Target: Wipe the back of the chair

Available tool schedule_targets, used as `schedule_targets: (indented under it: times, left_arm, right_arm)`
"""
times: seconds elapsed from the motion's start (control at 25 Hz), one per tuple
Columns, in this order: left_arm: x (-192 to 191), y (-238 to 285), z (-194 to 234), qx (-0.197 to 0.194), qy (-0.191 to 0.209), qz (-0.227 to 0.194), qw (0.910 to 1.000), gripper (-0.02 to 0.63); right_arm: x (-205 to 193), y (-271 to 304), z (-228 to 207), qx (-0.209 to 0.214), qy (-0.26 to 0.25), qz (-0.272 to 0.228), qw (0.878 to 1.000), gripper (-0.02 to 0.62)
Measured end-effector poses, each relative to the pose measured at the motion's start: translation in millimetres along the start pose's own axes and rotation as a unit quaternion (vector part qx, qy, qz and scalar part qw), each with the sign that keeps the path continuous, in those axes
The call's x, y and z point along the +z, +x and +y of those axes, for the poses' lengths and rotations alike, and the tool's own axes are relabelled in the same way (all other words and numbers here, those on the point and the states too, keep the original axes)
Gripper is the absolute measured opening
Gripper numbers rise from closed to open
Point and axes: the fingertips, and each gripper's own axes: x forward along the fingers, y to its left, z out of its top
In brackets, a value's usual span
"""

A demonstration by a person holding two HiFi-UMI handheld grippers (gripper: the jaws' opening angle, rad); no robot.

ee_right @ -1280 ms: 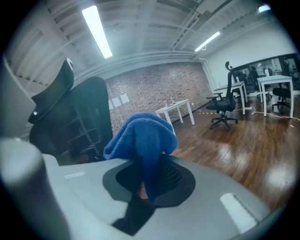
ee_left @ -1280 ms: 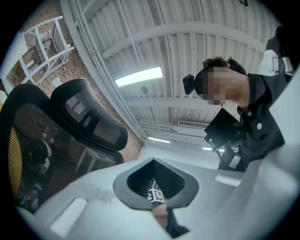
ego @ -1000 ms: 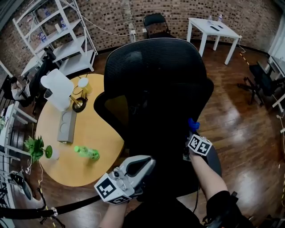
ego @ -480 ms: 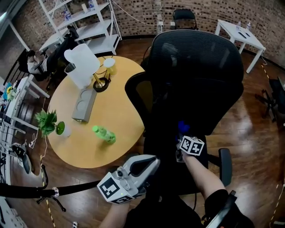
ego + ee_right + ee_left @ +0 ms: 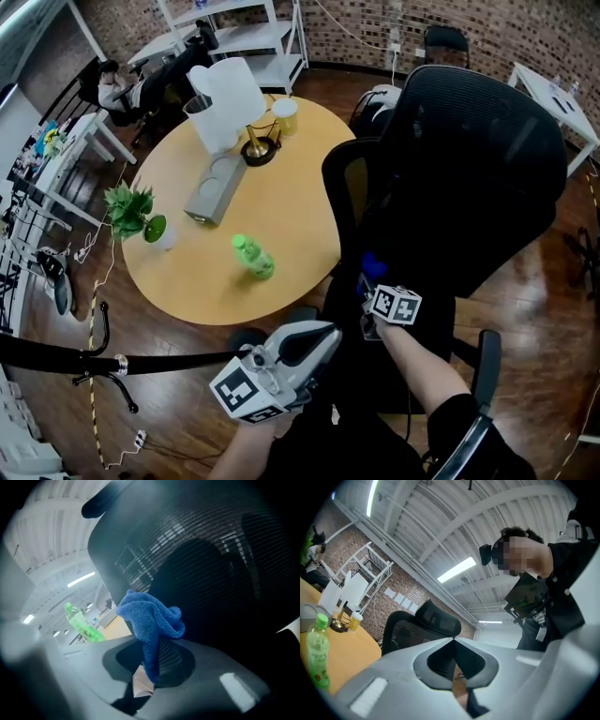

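Note:
The black mesh office chair's back (image 5: 473,159) fills the right of the head view and most of the right gripper view (image 5: 201,559). My right gripper (image 5: 371,283) is shut on a blue cloth (image 5: 373,266), which lies against the lower left part of that back. In the right gripper view the bunched cloth (image 5: 150,618) stands up from the closed jaws (image 5: 149,670) against the mesh. My left gripper (image 5: 322,339) hangs low beside the seat, shut and holding nothing. Its jaws (image 5: 453,641) point up, away from the chair (image 5: 419,623).
A round wooden table (image 5: 187,267) stands left of the chair with a green bottle (image 5: 253,256), a potted plant (image 5: 131,208), a grey block (image 5: 214,186), a white lamp (image 5: 225,89) and a cup (image 5: 284,114). White shelves (image 5: 253,28) stand behind; a black cable (image 5: 103,358) crosses low left.
The head view has swung left, so the chair now sits further right. My right gripper has slid the blue cloth leftward along the lower chair back. The left gripper has barely moved.

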Motion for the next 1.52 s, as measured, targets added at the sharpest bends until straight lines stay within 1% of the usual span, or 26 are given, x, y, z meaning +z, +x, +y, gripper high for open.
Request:
schedule_targets:
  times: [0.12,0.2,0.28,0.36,0.4,0.44,0.48,0.52,0.56,0.64,0.68,0.76,0.96,1.12,1.24,1.36,1.52]
  left_arm:
    - [0,-7,0,0.014,0.0,-0.002,0.9999,-0.008]
    - [-1,-10,0,0.022,0.001,-0.002,0.9998,-0.008]
    - [-1,-12,1,0.029,0.002,-0.005,0.9996,-0.008]
    - [-2,-12,1,0.034,0.002,-0.008,0.9994,-0.008]
    - [-3,-12,1,0.037,0.001,-0.008,0.9993,-0.008]
    - [-5,-11,2,0.039,0.0,-0.005,0.9992,-0.008]
    - [-8,-11,3,0.041,0.0,-0.001,0.9991,-0.008]
    - [-11,-11,4,0.044,-0.001,0.003,0.999,-0.008]
    - [-13,-10,4,0.046,-0.004,0.004,0.9989,-0.008]
    - [-16,-6,4,0.046,-0.009,0.004,0.9989,-0.008]
    - [-18,-4,4,0.042,-0.008,0.007,0.9991,-0.008]
    - [-26,1,3,0.031,-0.006,0.015,0.9994,-0.008]
    - [-39,18,-3,0.004,-0.009,0.029,0.9995,-0.008]
    - [-50,35,-10,-0.019,-0.014,0.037,0.999,-0.008]
    - [-60,49,-16,-0.038,-0.021,0.044,0.9981,-0.008]
    - [-69,64,-25,-0.056,-0.026,0.049,0.9969,-0.008]
    - [-77,79,-35,-0.074,-0.031,0.052,0.9954,-0.008]
  right_arm:
    - [-11,14,28,0.048,-0.018,0.03,0.998,0.054]
    - [-24,22,55,0.102,-0.049,0.062,0.992,0.054]
    - [-39,25,85,0.165,-0.083,0.095,0.978,0.054]
    - [-60,23,107,0.225,-0.113,0.132,0.959,0.054]
    - [-72,22,111,0.242,-0.128,0.151,0.95,0.054]
    - [-81,21,107,0.243,-0.14,0.168,0.945,0.054]
    - [-87,23,96,0.23,-0.144,0.176,0.946,0.054]
    - [-89,25,81,0.208,-0.139,0.177,0.952,0.054]
    - [-87,28,64,0.181,-0.126,0.17,0.96,0.054]
    - [-72,30,23,0.115,-0.096,0.148,0.977,0.054]
    - [-63,29,4,0.086,-0.084,0.137,0.983,0.054]
    - [-49,21,-29,0.047,-0.071,0.121,0.989,0.054]
    - [-31,-14,-87,-0.013,-0.047,0.09,0.995,0.054]
    - [-16,-53,-138,-0.067,-0.026,0.063,0.995,0.054]
    - [-5,-86,-177,-0.111,-0.002,0.038,0.993,0.054]
    - [2,-119,-211,-0.151,0.017,0.022,0.988,0.054]
    - [6,-155,-240,-0.187,0.026,0.011,0.982,0.054]
